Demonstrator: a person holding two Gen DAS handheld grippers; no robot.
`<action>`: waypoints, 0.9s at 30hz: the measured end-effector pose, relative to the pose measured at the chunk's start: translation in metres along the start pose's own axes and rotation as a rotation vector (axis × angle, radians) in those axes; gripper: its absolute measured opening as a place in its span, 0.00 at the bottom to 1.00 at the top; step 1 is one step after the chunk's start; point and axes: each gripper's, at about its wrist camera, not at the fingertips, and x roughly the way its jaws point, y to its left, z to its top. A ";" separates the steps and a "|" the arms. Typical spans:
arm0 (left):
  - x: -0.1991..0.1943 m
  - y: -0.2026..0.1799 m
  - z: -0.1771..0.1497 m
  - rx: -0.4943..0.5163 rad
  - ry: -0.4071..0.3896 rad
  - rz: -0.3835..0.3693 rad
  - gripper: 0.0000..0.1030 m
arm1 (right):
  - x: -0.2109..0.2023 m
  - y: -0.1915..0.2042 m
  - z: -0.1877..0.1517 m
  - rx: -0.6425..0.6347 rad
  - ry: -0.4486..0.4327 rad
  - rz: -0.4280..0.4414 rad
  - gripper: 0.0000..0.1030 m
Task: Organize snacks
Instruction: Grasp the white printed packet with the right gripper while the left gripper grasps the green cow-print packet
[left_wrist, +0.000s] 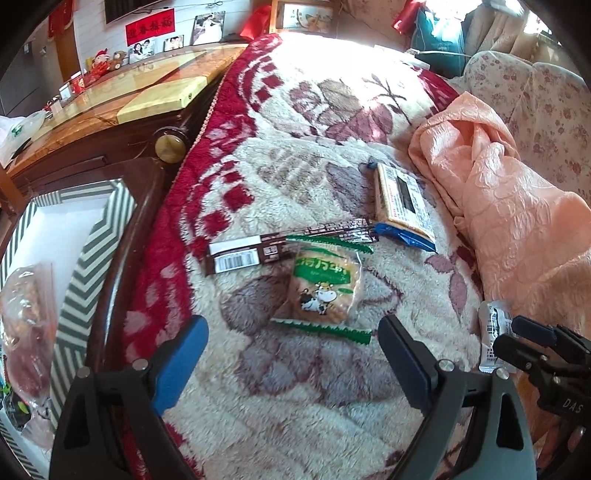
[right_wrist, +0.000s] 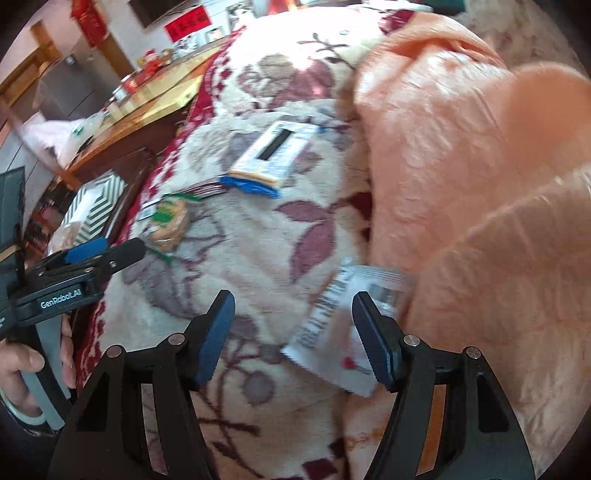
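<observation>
Fleece blanket with red and mauve leaf print covers the bed; crumpled peach blanket along its right side, wooden furniture with photos beyond the far-left edge.

Snacks on the fleece: green-edged cow-print biscuit pack in the middle, brown barcode bar touching its far end, blue-ended cracker pack just right of that, label side up. Striped box sits off the bed's left edge, with a clear bag of snacks inside.

Left tool hovers above the biscuit pack, jaws wide apart, holding nothing; pack lies just ahead of the fingertips.

Right tool points down at a white sachet lying where fleece meets peach blanket. Jaws partly open; right pad overlaps the sachet's edge, left pad clear of it, so no grip. View is motion-blurred. A hand grips the left tool's handle at that view's left edge.
</observation>
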 end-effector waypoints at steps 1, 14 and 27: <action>0.002 -0.001 0.001 0.002 0.004 -0.001 0.92 | 0.001 -0.004 -0.001 0.012 0.007 -0.003 0.65; 0.010 0.001 0.006 -0.011 0.014 -0.005 0.92 | -0.010 -0.019 -0.010 0.068 -0.004 -0.029 0.65; 0.010 0.016 0.010 -0.052 0.014 0.001 0.92 | 0.029 -0.024 -0.003 0.109 0.080 -0.110 0.66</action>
